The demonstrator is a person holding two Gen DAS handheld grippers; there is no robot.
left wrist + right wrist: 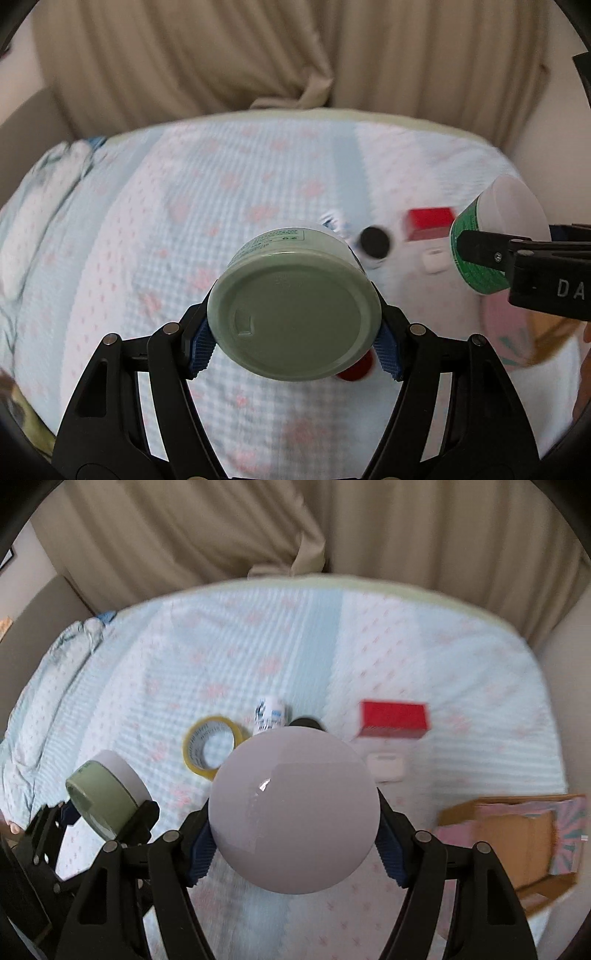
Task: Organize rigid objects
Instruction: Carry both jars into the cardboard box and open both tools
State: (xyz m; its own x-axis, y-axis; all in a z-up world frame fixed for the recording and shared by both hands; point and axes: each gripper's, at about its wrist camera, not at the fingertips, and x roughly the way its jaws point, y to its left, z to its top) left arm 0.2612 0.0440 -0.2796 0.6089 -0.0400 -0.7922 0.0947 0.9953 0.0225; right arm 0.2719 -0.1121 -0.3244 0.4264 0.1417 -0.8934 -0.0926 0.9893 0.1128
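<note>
Blur obscures items mid-bed (480, 657): red box (393, 719), tape roll (211, 745), partly hidden black-capped bottle (375, 242). Left gripper (295, 341) clamps the green jar (293, 314); right gripper (293, 843) clamps the white-lidded tub (293, 818).

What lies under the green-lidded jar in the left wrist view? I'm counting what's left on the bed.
Below the green-lidded jar, held in the left hand-held gripper, a red round thing peeks out on the bedspread. The jar covers most of it, so what it is cannot be told.

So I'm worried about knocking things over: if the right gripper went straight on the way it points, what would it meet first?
Probably the black-capped bottle just beyond the white-bottomed container the right gripper holds; depth is unclear, so this is a guess.
</note>
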